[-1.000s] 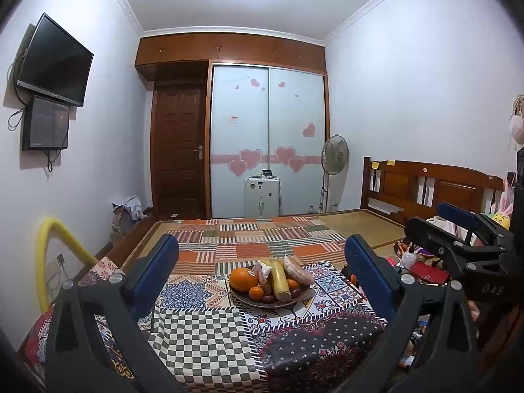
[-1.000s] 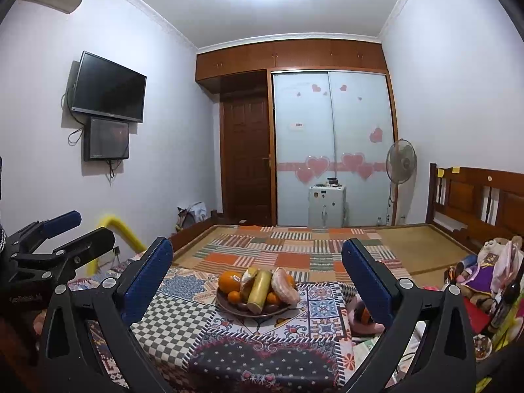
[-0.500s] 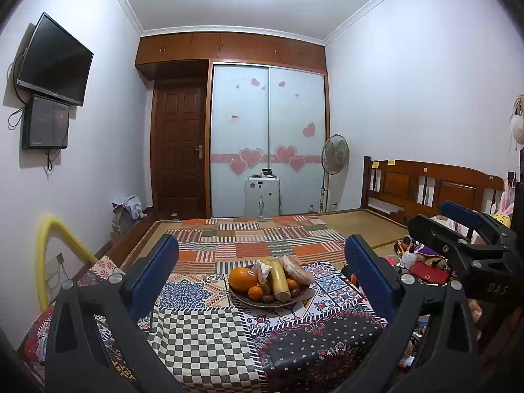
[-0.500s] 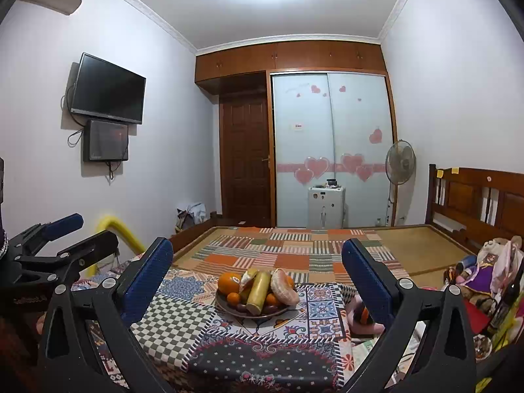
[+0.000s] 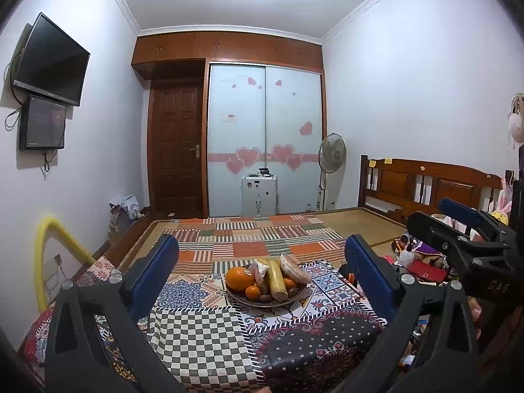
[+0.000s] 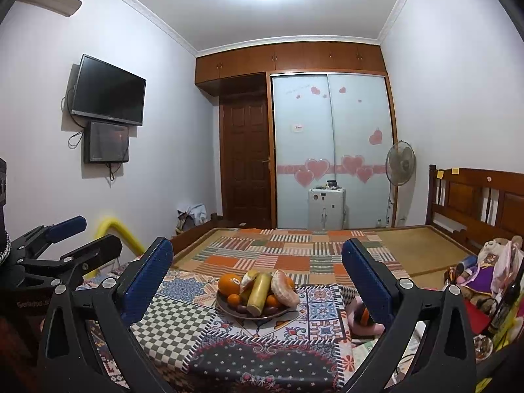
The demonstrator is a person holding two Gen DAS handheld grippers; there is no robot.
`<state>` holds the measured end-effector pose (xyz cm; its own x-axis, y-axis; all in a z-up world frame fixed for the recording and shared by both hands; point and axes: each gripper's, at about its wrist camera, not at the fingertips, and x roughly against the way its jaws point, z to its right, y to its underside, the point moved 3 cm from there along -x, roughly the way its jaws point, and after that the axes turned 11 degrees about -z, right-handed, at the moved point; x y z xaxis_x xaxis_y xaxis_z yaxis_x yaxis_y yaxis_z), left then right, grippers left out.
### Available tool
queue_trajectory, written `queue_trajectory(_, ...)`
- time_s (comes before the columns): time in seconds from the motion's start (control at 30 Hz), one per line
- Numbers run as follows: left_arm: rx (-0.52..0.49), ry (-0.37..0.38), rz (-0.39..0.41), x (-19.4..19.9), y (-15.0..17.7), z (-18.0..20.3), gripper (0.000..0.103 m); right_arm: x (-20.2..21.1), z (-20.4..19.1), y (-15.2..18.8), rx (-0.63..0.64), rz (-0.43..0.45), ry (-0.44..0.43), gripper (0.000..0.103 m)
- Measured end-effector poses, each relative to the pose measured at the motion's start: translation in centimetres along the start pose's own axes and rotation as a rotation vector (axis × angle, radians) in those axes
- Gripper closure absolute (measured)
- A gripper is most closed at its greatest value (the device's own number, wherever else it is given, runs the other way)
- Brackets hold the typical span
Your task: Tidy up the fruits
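Since a second ago almost nothing is changed: both grippers are only carried slightly, so no fruit is yet gripped. The left gripper (image 5: 262, 278) and the right gripper (image 6: 257, 278) are held wide apart and empty. Farther, on the patterned tablecloth (image 5: 203, 330), the plate (image 5: 249, 301) carries piled oranges (image 5: 238, 277) and a yellow banana (image 5: 276, 280).

Small dark fruits (image 6: 240, 308) under the banana (image 6: 258, 290) were too tiny to name; the plate's (image 5: 249, 301) far rim was hidden behind the pile.
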<state>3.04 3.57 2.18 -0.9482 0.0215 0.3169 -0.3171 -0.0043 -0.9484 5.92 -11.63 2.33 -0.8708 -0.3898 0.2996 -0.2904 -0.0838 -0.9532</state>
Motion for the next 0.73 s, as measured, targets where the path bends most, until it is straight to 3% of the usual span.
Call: queue_trajectory(0.73,-0.004,0.019,-0.022,-0.27,0.11,0.29,0.000,0.17,-0.09,0.01,-0.004,-0.010,-0.008,0.000)
